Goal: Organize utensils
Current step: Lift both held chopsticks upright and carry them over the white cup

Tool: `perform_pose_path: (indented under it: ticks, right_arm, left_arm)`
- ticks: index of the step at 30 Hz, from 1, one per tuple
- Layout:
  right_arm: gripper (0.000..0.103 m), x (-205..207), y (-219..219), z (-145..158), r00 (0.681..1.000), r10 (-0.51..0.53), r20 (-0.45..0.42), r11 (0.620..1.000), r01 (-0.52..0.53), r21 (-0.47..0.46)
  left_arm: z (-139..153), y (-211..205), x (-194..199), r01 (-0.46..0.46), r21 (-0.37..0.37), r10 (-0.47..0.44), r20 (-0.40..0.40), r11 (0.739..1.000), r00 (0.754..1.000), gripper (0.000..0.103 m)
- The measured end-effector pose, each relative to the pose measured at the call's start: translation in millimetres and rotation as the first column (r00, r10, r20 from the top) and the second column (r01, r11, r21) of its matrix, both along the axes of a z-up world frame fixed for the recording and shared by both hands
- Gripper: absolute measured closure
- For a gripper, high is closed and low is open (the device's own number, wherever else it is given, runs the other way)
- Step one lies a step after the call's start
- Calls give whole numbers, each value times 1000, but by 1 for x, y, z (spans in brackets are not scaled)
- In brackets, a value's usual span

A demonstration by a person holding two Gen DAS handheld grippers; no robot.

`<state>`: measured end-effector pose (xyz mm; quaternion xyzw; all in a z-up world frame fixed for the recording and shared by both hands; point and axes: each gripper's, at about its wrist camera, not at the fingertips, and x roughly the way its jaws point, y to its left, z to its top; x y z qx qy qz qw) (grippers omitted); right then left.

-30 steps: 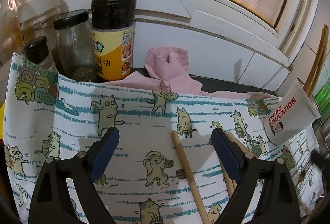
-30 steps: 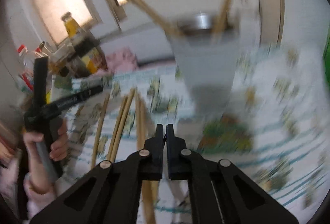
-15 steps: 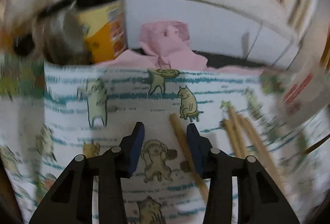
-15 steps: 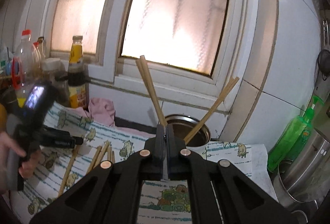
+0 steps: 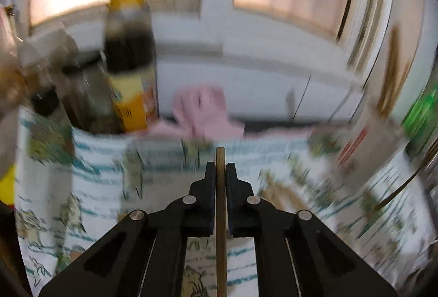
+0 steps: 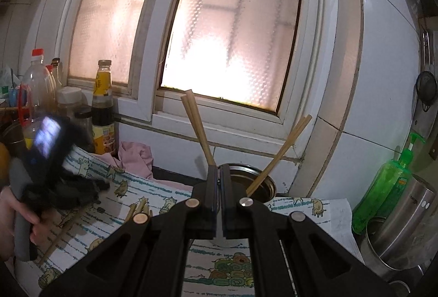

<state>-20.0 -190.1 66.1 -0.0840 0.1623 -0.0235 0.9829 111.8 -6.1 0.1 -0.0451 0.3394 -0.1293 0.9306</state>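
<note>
From my remote station I note the left gripper (image 5: 220, 169) has just closed its jaws on a wooden chopstick (image 5: 220, 217), which runs straight between the pads and pokes out beyond the tips, above the cat-print cloth (image 5: 95, 187). Behind the cloth stand a soy sauce bottle (image 5: 128, 61), a dark-lidded jar (image 5: 82, 94) and a pink rag (image 5: 202, 108); this view is blurred. My right gripper (image 6: 219, 174) is fully closed on nothing. Directly beyond it sits the steel cup (image 6: 264, 186), holding four chopsticks (image 6: 197, 127) that lean apart. More chopsticks (image 6: 138, 208) lie on the cloth left of the cup; a green soap dispenser (image 6: 388, 182) stands right of it
</note>
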Motion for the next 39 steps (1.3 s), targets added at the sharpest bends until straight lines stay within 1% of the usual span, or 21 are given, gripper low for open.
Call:
perform_pose_path:
  ticks: [2,5,7,10,15,19,25,30,34,37,39]
  right_arm:
    - [101,-2,0,1,1000,5,3,1000,-5,10]
    - [101,-5,1,2,1000,13,1,1000,-13,27]
    - [101,-10,0,6,1000,24,8,999,-24,36]
    - [101,-19,-3,12,999,29,38,999,-30,34]
    - [101,-30,-14,24,997,42,66,997,-45,55]
    - [101,-39,-22,30,995,38,93,997,-45,69]
    - [101,-46,-34,39,991,29,133,995,-41,88]
    - [101,-48,-44,56,984,24,175,990,-48,132]
    - [101,-43,-51,72,976,19,215,987,-53,152]
    - [101,-36,-62,77,973,12,232,980,-57,190]
    - [101,-30,-69,77,970,1,242,975,-55,215]
  left_arm:
    - [11,9,-7,-19,-44,21,57,999,998,97]
    - [25,17,-11,-9,-86,17,95,996,995,97]
    - [36,16,-20,-3,-85,12,109,996,994,97]
    - [62,8,-41,11,-64,-1,160,998,987,97]
    - [109,-8,-76,37,-48,-23,262,998,965,97]
    - [139,-15,-93,49,-41,-33,326,998,945,97]
    - [169,-25,-108,69,-43,-48,374,997,926,97]
    - [188,-35,-115,86,-59,-56,396,995,917,97]
    - [198,-47,-117,98,-55,-68,404,994,912,97]
    - [206,-58,-122,125,-49,-93,421,991,902,97]
    - [211,-66,-124,140,-54,-102,441,989,892,97]
